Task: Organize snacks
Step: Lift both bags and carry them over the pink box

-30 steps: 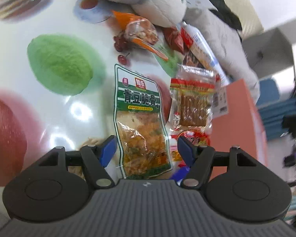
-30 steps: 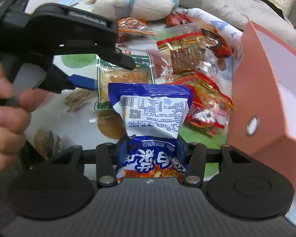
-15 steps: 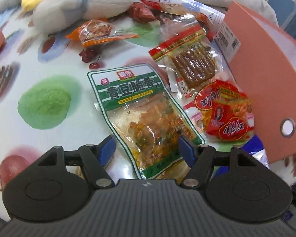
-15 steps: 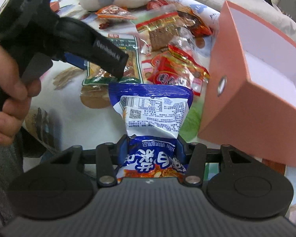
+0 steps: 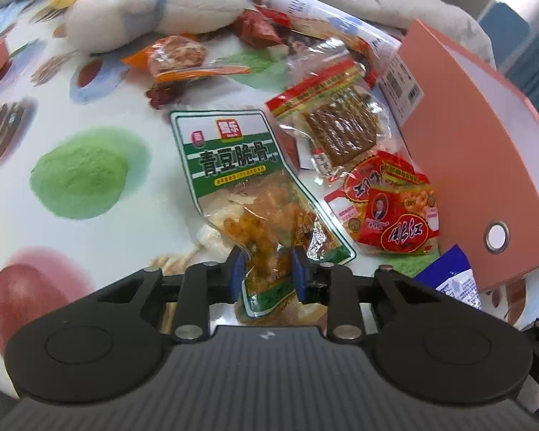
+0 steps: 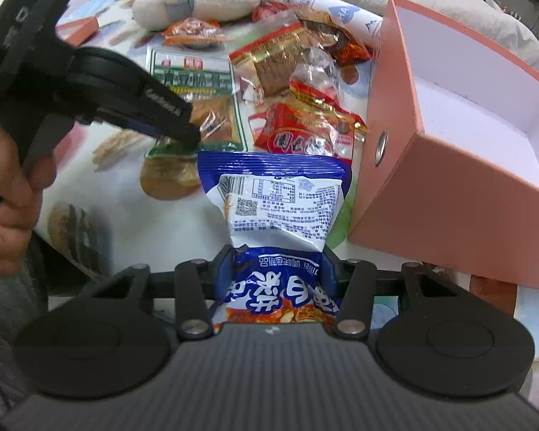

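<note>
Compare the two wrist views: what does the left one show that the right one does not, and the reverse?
Left wrist only: the left tool, its jaws having just closed onto the near end of the green snack packet, seen from behind.

Right wrist only: the right tool shut on the blue snack bag, the white inside of the pink box, and a hand.

Both: green packet, red packets, plush toy, box front.
</note>
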### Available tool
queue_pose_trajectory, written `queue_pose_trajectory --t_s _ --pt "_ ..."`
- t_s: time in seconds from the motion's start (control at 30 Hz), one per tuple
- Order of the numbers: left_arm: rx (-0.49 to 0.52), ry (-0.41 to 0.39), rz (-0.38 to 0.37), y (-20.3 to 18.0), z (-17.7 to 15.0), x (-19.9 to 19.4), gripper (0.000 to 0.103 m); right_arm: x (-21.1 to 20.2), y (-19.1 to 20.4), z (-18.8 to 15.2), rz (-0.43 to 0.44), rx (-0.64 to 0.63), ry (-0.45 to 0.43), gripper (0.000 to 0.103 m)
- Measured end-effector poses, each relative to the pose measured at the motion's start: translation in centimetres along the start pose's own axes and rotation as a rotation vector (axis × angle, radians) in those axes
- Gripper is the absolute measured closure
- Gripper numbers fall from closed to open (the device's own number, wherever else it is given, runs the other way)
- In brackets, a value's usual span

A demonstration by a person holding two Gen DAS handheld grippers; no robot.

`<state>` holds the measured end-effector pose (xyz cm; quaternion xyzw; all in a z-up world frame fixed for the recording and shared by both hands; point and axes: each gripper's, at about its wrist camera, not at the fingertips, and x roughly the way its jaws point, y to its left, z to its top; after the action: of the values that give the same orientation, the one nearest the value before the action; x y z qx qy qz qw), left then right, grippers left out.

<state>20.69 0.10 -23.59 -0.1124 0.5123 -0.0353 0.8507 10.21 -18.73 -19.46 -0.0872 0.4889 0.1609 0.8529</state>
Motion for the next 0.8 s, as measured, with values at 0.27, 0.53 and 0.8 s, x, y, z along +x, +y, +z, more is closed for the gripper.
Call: queue_pose_trajectory --t_s 0.27,0.53,0.8 --pt "-0.091 -0.029 -0.016 1.6 -0.8 -3.0 0.076 -1.5 -0.1 1.1 0.029 0.040 -0.032 0.052" --pt "-0.136 -0.063 -0.013 1.7 -0.1 -7.2 0.076 -3.3 0.3 2.5 0.052 0.057 -0.072 0.052" --pt "-0.126 -0.116 -0.018 1.7 0.7 -10.3 0.076 -5.3 0.1 4.1 0.056 0.065 -0.124 0.052"
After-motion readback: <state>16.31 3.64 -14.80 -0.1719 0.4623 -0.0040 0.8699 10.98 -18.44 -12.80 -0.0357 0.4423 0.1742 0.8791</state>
